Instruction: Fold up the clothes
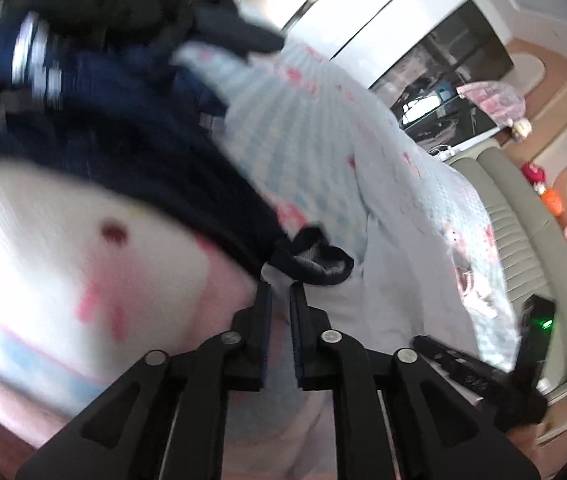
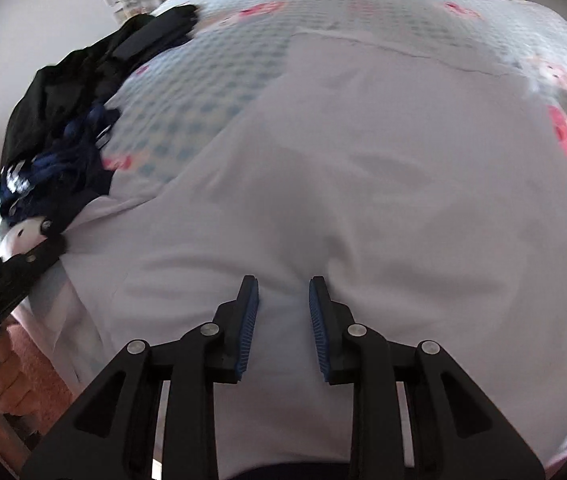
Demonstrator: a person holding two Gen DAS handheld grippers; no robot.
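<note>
Nearest of all are the black fingers of the right hand-held gripper point(image 2: 283, 284), tips pressed down toward a pale lilac-white garment point(image 2: 343, 184) spread flat over the bed point(image 2: 211, 76). Its blue-padded jaws stand partly apart; a low ridge of the cloth rises between them, but I cannot tell whether the pads actually pinch it or merely rest on it. The garment runs away from this gripper across the checked, pink-flowered bedspread, its far hem lying crosswise, so its long axis points straight ahead of the right hand.

The left hand-held gripper point(image 1: 280, 286) sits off at the garment's left edge, beside a heap of dark clothes point(image 1: 95, 92) in navy and black. Its jaws are close together with a narrow gap between the tips, and nothing is clamped in them; a dark blue fold of fabric point(image 1: 313, 260) lies just beyond the tips, apparently untouched, though blur makes that uncertain.

By my reckoning the pale garment is the piece in hand, and the right hand is better placed on its near edge. Any fold would carry that edge forward, toward the far hem.
</note>
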